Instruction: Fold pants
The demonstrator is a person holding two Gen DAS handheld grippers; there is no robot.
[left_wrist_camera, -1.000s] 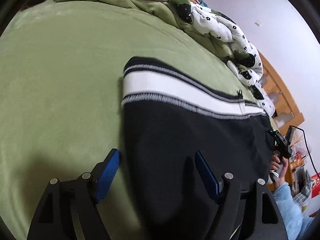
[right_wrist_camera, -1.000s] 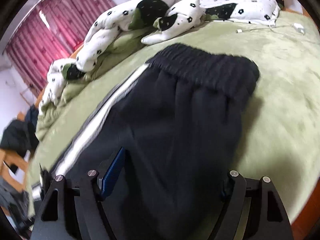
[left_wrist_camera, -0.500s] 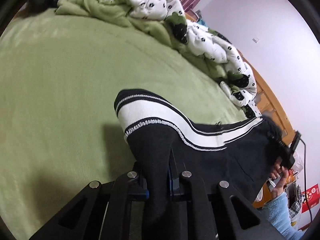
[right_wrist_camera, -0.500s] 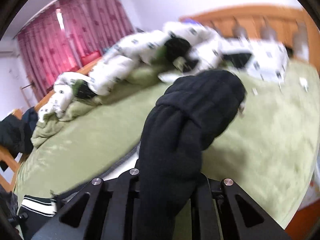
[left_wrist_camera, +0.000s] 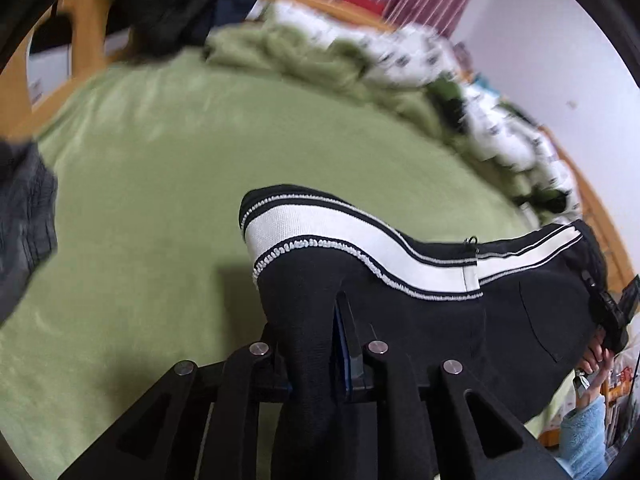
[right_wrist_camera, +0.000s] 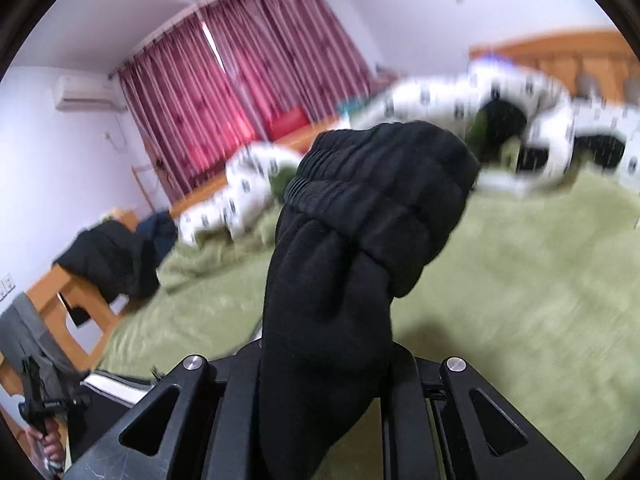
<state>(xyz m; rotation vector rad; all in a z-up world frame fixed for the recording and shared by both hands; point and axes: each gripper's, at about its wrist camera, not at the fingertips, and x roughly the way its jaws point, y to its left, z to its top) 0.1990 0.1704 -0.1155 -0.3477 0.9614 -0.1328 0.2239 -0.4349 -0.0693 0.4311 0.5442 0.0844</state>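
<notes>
Left wrist view shows the left tool (left_wrist_camera: pixel 310 354) clamped on a pinch of the black pants (left_wrist_camera: pixel 420 304) near the cuff end, where the white side stripe (left_wrist_camera: pixel 360 248) curls over above the green bed (left_wrist_camera: pixel 140 200). That tool's jaws have just been closing, and the cloth sits between them, bunched into a narrow ridge. Right wrist view shows the right tool (right_wrist_camera: pixel 324 364) closed tight on the waistband end (right_wrist_camera: pixel 380 200), which stands up as a thick gathered lump in front of the lens, clear of the bed. The pants therefore hang between the two tools, with the middle sagging toward the bed. Both views are smeared with motion blur, so fine detail of the grip is hard to read. The main risk, as a judgement, is an uneven fold: each tool holds a bunched handful and not a flat edge, so the layers may land twisted or with the stripe skewed. The thick waistband could also creep out of the right tool, since the pads bite only its lower part. A fast swing might drag the sagging middle across the bed and wrinkle it. The rumpled spotted quilt (right_wrist_camera: pixel 520 120) lies at the far side of the bed, and a wide carry could bring the pants onto it.
</notes>
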